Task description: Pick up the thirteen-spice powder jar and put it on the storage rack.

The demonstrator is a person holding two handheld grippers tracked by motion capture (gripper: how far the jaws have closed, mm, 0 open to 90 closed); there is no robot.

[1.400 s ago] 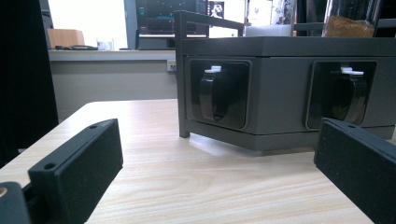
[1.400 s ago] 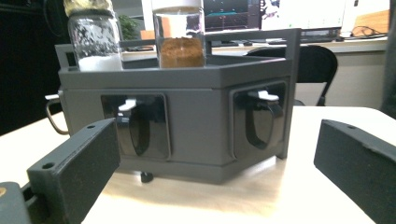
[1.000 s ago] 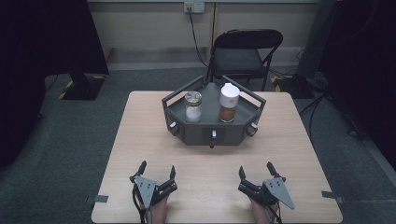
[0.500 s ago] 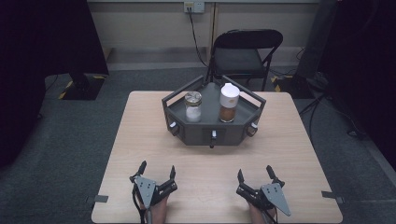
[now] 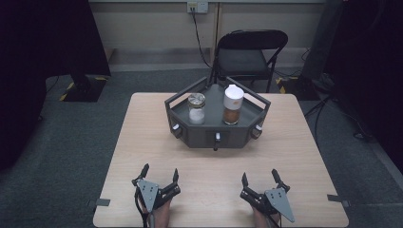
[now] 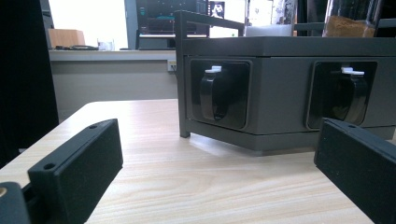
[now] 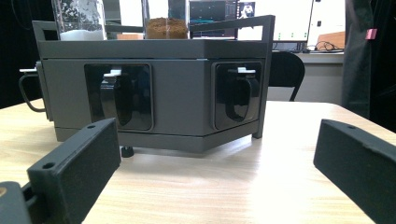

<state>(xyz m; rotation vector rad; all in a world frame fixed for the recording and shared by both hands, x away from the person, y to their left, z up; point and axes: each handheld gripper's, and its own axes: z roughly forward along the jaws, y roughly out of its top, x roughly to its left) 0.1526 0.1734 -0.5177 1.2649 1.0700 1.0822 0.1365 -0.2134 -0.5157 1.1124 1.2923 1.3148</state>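
A dark grey six-sided rack (image 5: 216, 133) (image 6: 285, 93) (image 7: 187, 84) stands at the table's middle, with black handles set into its faces. On its top sit a glass jar of white grains (image 5: 196, 109) with a metal lid and a taller jar of brown powder (image 5: 232, 104) with a white lid. My left gripper (image 5: 159, 172) (image 6: 215, 168) rests near the table's front edge, open and holding nothing, well short of the rack. My right gripper (image 5: 259, 177) (image 7: 215, 163) rests to its right, also open and holding nothing.
The light wooden table (image 5: 142, 142) has bare surface between the grippers and the rack. A black folding chair (image 5: 249, 54) stands behind the far edge. Dark equipment (image 5: 76, 52) flanks the table at left and right on grey carpet.
My right gripper has drifted slightly left and toward the front edge. The left gripper and the rack have stayed in place.
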